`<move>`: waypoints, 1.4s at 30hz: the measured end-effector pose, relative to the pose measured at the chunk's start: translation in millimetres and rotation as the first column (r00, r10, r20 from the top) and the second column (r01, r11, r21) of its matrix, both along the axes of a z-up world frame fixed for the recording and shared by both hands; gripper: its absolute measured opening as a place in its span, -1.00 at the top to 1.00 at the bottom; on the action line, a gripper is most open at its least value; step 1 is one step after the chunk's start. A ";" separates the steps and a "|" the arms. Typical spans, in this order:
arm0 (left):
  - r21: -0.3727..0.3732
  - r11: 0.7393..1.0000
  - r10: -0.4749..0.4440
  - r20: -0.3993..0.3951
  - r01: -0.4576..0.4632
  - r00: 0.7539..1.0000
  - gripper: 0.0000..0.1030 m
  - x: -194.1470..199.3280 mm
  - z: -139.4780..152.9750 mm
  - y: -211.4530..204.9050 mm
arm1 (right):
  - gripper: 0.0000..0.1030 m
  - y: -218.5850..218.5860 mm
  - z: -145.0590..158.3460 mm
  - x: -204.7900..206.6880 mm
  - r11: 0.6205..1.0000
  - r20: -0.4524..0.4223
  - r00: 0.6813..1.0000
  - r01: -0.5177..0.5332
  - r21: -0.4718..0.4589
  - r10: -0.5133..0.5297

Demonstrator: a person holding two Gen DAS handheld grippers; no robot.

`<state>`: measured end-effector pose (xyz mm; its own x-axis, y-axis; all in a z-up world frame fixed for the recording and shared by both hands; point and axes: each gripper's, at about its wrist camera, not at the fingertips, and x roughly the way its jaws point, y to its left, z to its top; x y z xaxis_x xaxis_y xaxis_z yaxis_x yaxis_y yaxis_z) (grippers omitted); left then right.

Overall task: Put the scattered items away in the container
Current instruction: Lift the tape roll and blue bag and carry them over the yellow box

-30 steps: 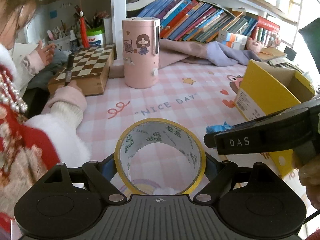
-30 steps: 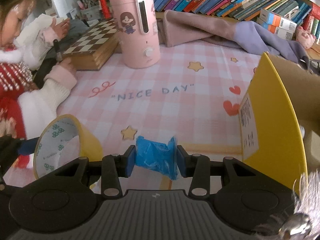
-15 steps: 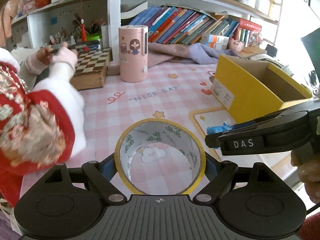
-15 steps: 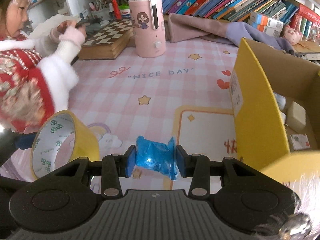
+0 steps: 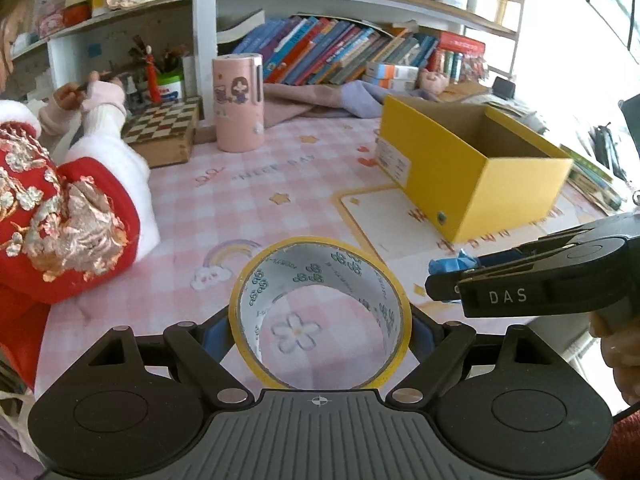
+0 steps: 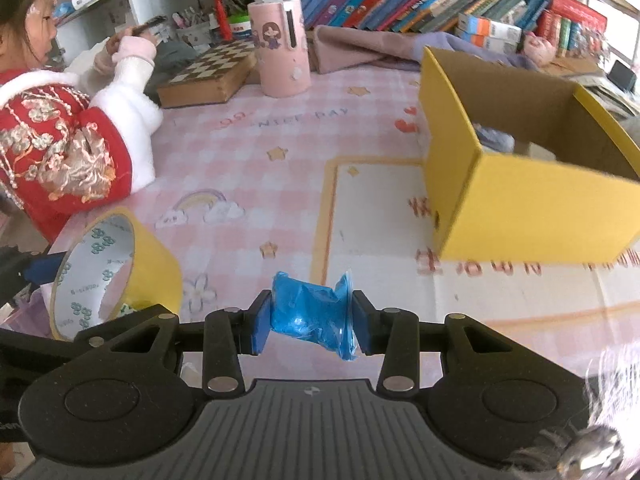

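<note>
Nearest the left wrist camera, a yellow tape roll point(image 5: 320, 312) is being clamped across its width by the left gripper point(image 5: 320, 330), the jaws spread wide and pressed on its outer sides, its open core facing the lens. In the right wrist view, a crumpled blue plastic bundle point(image 6: 310, 312) is being squeezed between the nearly closed jaws of the right gripper point(image 6: 308, 316). Both items are being carried clear above the pink checked tablecloth point(image 6: 248, 184).

Further off, to the right, the open yellow box point(image 6: 532, 216) is standing on the cloth, with something pale already lying inside; this is judged to be the container.

For a clean drop, each load is best being brought fully over the box's near wall before release, and the jaws being opened only once the item is hanging inside the rim. The roll is likely to wheel away if released on edge outside. The grippers are best being sent in one after the other, since they are travelling just beside each other.

Beyond, a person in a red sleeve point(image 5: 76, 220) is being kept well apart.
</note>
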<state>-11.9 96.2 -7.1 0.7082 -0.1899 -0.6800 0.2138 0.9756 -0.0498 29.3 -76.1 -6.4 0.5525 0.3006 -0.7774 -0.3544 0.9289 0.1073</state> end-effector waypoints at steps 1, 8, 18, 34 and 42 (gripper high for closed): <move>0.000 1.000 -0.008 -0.002 0.008 1.000 -0.67 -2.7 0.2 -2.1 | 0.25 -3.6 -0.4 -4.0 1.000 -0.002 1.000 0.010 0.001 -0.010; 0.004 0.996 -0.087 -0.005 0.087 0.996 -0.67 -16.8 0.2 -23.4 | 0.25 -28.9 -0.8 -26.0 0.998 0.001 0.998 0.069 -0.004 -0.069; 0.036 0.973 -0.229 0.009 0.228 0.973 -0.67 -31.7 1.0 -58.7 | 0.25 -65.7 0.1 -52.8 0.984 0.007 0.984 0.176 -0.005 -0.176; 0.003 0.946 -0.324 0.035 0.324 0.945 -0.67 -28.4 5.1 -97.0 | 0.25 -114.1 6.0 -69.2 0.956 0.029 0.957 0.290 -0.036 -0.289; 0.013 0.915 -0.403 0.045 0.403 0.914 -0.67 -22.3 8.0 -127.3 | 0.25 -145.3 6.8 -70.5 0.928 0.032 0.928 0.371 -0.028 -0.370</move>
